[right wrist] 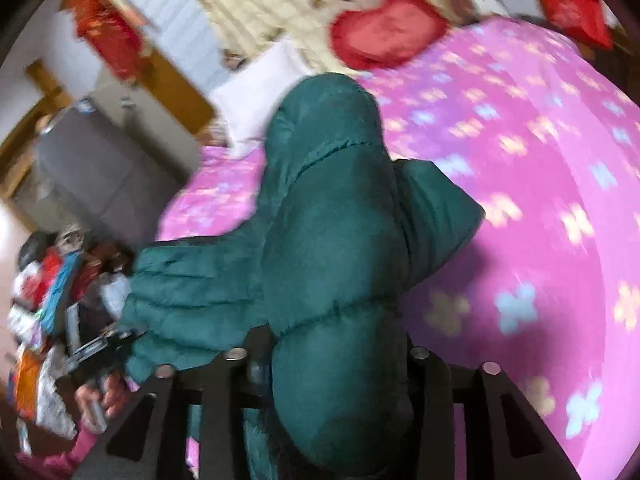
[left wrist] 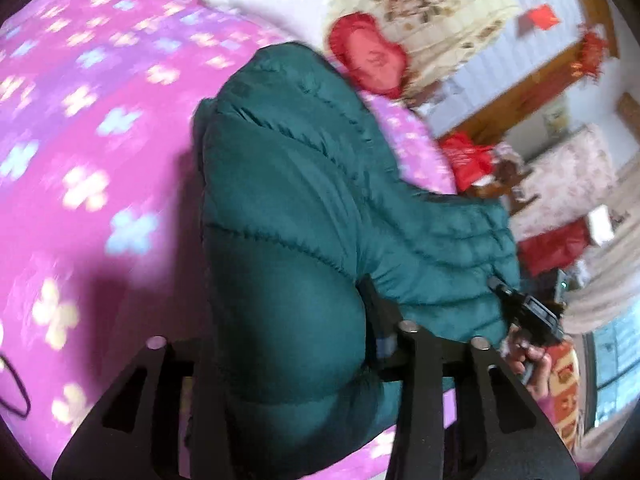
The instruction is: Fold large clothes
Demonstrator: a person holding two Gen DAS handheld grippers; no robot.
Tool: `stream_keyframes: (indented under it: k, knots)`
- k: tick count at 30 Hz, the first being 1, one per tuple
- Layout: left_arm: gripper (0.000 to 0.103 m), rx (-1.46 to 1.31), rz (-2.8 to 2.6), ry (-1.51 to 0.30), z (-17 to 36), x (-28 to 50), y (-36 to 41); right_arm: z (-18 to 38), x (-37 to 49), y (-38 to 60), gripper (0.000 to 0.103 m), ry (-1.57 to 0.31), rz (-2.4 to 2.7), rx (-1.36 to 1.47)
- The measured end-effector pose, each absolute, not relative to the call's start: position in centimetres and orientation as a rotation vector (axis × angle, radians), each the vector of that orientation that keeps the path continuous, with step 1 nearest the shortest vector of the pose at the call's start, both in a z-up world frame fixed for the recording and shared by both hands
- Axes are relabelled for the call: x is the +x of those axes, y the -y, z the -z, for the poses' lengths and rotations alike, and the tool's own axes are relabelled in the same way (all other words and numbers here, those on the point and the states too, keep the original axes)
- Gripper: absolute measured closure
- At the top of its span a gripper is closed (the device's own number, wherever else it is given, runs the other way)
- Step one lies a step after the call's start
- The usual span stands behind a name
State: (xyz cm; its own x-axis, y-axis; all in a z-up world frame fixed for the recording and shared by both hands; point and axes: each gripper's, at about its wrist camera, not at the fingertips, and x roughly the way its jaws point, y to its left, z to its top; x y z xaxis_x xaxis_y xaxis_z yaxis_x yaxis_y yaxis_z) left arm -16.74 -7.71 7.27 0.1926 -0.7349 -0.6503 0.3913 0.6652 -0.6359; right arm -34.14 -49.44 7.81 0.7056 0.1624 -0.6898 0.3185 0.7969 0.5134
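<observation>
You are gripping the teal puffer jacket (left wrist: 288, 184) with 2 clenched claws, left gripper (left wrist: 288, 344) and right gripper (right wrist: 332, 356), above the pink floral bedspread (left wrist: 100, 128) at frame left.

Jacket (left wrist: 296, 184): teal-green, puffy, quilted in stitched horizontal bands, slightly shiny. Lifted at the near end, bunched into fat rolls; far end trails down onto the pink flowered bedspread (left wrist: 100, 128). One quilted part spreads sideways over the bed edge. Right view (right wrist: 328, 240): same thick roll, a flap sticking out beside it.
</observation>
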Motion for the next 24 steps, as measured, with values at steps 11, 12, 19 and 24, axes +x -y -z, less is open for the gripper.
stream_keyframes:
  k: [11,12,19,24]
  knots:
    - [0.022,-0.225,0.521,-1.038,-8.2,-18.8,6.6,-7.9,-36.6,46.9,0.027,-0.877,0.375,0.505]
    - [0.022,-0.212,0.509,-1.03,-8.2,-19.2,6.5,-8.5,-37.0,46.4,0.027,-0.865,0.391,0.483]
    - [0.022,-0.047,0.454,-0.93,-10.2,-23.2,8.1,-12.1,-39.0,41.1,0.02,-0.753,0.38,0.375]
    - [0.022,0.017,0.45,-0.862,-11.1,-25.9,9.8,-12.4,-37.9,36.5,0.019,-0.74,0.324,0.327]
